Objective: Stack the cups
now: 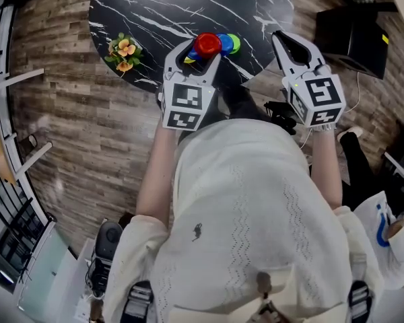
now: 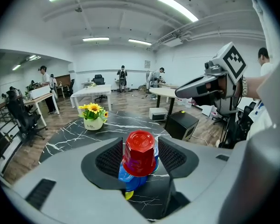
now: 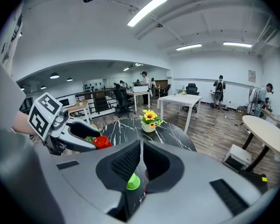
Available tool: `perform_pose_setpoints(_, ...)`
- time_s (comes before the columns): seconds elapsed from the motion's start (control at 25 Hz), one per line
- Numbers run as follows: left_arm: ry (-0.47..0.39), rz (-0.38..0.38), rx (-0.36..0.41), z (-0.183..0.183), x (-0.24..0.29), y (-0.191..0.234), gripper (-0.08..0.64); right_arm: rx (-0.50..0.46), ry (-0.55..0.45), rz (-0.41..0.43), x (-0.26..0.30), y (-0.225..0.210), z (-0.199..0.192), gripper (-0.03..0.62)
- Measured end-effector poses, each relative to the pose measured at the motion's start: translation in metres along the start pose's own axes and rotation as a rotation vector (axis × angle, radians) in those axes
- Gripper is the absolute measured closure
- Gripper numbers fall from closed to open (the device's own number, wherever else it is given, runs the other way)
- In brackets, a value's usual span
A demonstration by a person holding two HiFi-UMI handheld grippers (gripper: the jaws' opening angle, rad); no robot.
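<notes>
On the black marble table (image 1: 155, 9) a red cup (image 1: 207, 44) sits upside down on a blue cup (image 2: 129, 180), with a bit of yellow (image 2: 129, 195) under that. My left gripper (image 1: 203, 52) is open around the red cup (image 2: 139, 154), with a narrow gap on each side. A blue cup (image 1: 223, 43) and a green cup (image 1: 235, 42) lie just right of the red one. My right gripper (image 1: 283, 42) hovers to the right, off the table's edge. It (image 3: 142, 160) is shut and empty, and the green cup (image 3: 133, 182) shows below it.
A pot of yellow flowers (image 1: 123, 51) stands at the table's left edge. A black box (image 1: 353, 36) sits on the wooden floor to the right. Behind are white desks (image 2: 91, 93), office chairs and several people.
</notes>
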State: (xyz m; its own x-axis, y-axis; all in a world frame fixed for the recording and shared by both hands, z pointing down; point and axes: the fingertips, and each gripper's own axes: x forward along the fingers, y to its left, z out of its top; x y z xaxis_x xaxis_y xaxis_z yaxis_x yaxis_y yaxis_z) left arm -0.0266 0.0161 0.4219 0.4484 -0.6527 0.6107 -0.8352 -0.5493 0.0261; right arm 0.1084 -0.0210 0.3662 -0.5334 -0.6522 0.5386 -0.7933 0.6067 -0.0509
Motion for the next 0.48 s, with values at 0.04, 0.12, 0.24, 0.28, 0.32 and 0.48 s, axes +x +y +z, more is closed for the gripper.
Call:
perform_pose_setpoints(0.04, -0.009, 0.003, -0.006, 0.002, -0.003, 0.000, 0.307, 0.005, -0.006, 0.003, 0.000, 0.000, 0.001, 0.567)
perform_pose_setpoints(0.12, -0.032, 0.011, -0.021, 0.009, -0.009, 0.002, 0.311, 0.017, -0.020, 0.010, 0.001, 0.001, 0.005, 0.577)
perform_pose_setpoints(0.24, -0.089, 0.042, -0.058, 0.020, -0.023, 0.011, 0.365, 0.044, -0.042, 0.032, 0.003, 0.004, 0.011, 0.583)
perform_pose_setpoints(0.28, -0.112, 0.063, -0.073, 0.024, -0.028, 0.017, 0.406, 0.055, -0.050, 0.042, 0.004, 0.005, 0.014, 0.584)
perform_pose_setpoints(0.32, -0.134, 0.087, -0.086, 0.027, -0.033, 0.022, 0.450, 0.068, -0.058, 0.053, 0.005, 0.006, 0.016, 0.584)
perform_pose_setpoints(0.48, -0.201, 0.157, -0.102, 0.034, -0.050, 0.038, 0.533, 0.125, -0.090, 0.104, 0.007, 0.014, 0.025, 0.584)
